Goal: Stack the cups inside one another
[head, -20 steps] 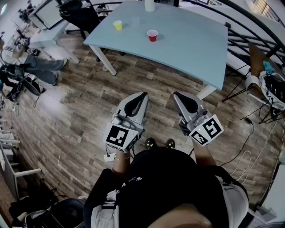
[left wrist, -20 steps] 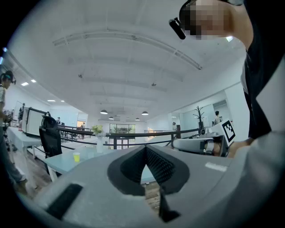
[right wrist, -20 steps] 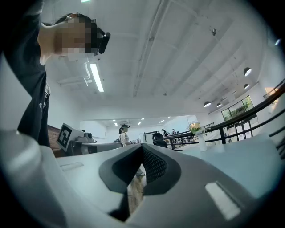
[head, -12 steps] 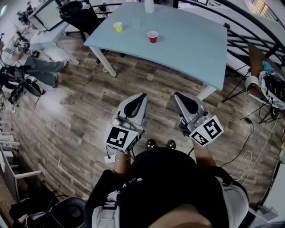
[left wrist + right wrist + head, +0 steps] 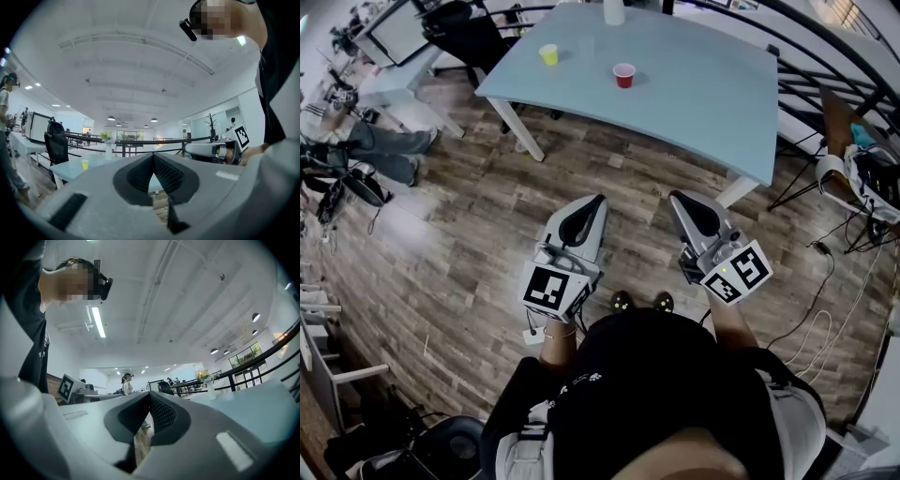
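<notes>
Wood-plank floor [image 5: 469, 234] fills most of the head view, with a pale blue counter [image 5: 703, 94] on white legs across the top. On the counter stand a yellow cup [image 5: 548, 54], near the left end, and a red cup [image 5: 624, 75], nearer the middle. Both cups are upright, apart from each other and not nested. A white vase [image 5: 615, 11] stands at the counter's far edge. Both cups lie well ahead of the grippers.

The left gripper [image 5: 599, 200] and right gripper [image 5: 673, 197] are held side by side over the floor, in front of the person's dark torso. Each points toward the counter and stops short of its near edge. In the left gripper view the two ribbed pads meet along a line: the jaws are closed with nothing between them. The yellow cup and the vase show beyond on the counter, and the right gripper appears at the right of that view. In the right gripper view the jaws are likewise pressed together and empty, with floor visible below the pads.

Each gripper carries a marker cube [image 5: 548, 286] at its rear. A black office chair [image 5: 473, 33] stands beyond the counter's left end, a dark railing [image 5: 825, 75] runs at the right, and cables [image 5: 830, 281] trail over the floor below it. The toes of two shoes [image 5: 621, 302] show between the grippers' rear ends
</notes>
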Demonstrator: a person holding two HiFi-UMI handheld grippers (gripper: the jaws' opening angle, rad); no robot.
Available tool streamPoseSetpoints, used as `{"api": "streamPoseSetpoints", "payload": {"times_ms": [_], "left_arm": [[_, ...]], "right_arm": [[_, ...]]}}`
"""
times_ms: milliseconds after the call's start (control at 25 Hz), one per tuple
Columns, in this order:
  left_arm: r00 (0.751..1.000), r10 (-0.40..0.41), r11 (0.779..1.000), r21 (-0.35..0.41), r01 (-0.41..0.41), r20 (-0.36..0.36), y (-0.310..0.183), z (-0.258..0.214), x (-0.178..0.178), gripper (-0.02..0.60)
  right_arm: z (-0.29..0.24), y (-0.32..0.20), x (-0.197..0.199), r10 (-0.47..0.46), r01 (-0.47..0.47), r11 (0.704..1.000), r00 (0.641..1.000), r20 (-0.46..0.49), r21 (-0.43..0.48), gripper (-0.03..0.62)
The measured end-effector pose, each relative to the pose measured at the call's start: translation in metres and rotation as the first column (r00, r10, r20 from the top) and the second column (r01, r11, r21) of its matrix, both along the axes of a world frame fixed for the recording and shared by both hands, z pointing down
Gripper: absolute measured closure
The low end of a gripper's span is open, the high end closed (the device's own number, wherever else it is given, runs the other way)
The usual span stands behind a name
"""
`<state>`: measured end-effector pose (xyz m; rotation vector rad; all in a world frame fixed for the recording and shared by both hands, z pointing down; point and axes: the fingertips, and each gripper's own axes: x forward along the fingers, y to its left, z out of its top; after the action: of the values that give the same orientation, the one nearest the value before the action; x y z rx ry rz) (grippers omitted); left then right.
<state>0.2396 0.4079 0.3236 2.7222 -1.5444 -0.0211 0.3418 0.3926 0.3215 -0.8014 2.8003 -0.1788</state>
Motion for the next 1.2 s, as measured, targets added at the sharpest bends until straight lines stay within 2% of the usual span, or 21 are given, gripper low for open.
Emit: {"api": "streamPoseSetpoints", "payload": {"times_ms": [440,800,1200], "left_arm": [[1.0,0.008,1.0,-0.013,-0.008,-0.009,0.0,0.012,-0.035,0.595],[0.999,0.023,1.0,0.017,-0.022,-0.028,0.003,0.005,-0.057,0.595],[0.999,0.01,1.0,-0.003,-0.01,-0.032,0.006,0.014,-0.076,0.595]], "right_arm": [[0.005,0.003,-0.026,0.032,-0.032,0.999,0.999,-0.014,-0.012,0.591],[0.001,0.008,-0.045,0.056,-0.056,0.998,0.998,-0.021,0.012,0.592],[0.003,0.001,-0.055,0.071,-0.07,0.997,0.997,-0.022,0.013,0.592]]}}
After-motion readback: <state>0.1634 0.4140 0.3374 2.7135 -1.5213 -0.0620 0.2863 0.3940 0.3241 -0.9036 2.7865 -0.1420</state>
